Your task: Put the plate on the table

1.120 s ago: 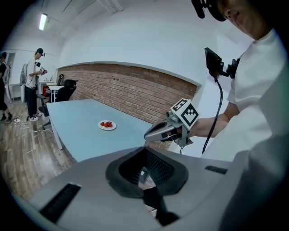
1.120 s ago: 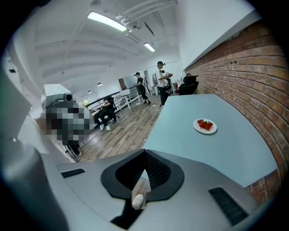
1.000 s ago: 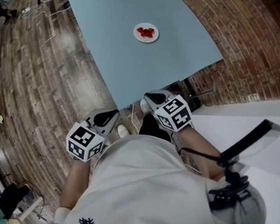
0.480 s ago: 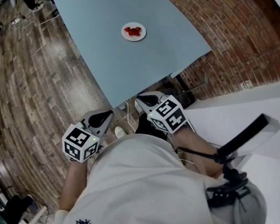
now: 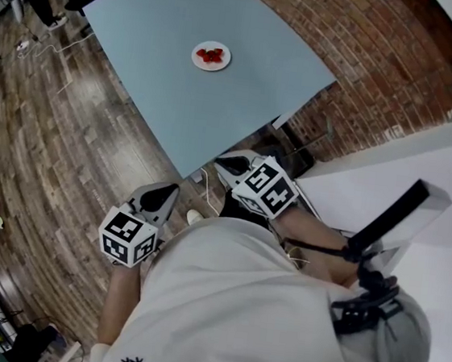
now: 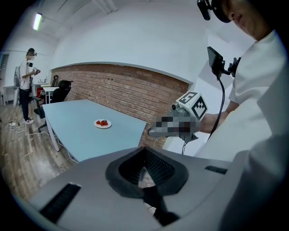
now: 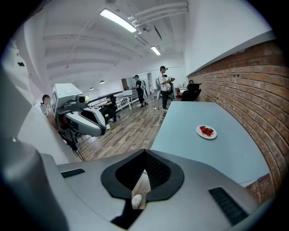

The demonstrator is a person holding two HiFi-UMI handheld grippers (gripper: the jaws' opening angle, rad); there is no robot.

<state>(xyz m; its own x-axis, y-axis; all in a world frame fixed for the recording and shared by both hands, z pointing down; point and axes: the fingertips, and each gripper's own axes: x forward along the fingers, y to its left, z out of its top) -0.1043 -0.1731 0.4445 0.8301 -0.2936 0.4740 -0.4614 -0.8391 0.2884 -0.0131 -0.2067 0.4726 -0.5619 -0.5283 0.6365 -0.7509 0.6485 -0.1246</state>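
Note:
A small white plate (image 5: 211,56) holding red strawberries rests near the middle of the pale blue table (image 5: 244,89). It also shows in the left gripper view, plate (image 6: 103,123), and in the right gripper view, plate (image 7: 206,131). Both grippers hang close to the person's body, short of the table's near corner and well away from the plate. My left gripper (image 5: 162,198) is shut with nothing between its jaws. My right gripper (image 5: 229,165) is likewise shut and empty, just off the table's corner.
A brick wall (image 5: 385,64) runs along the table's right side. Wooden floor (image 5: 44,139) lies to the left, with cables (image 5: 206,184) under the table's corner. People stand at the far end of the room (image 7: 163,85). A white surface (image 5: 388,178) is at the right.
The head view has drifted, so the table and plate sit a little further left. Both grippers have shifted slightly left and stay shut and empty.

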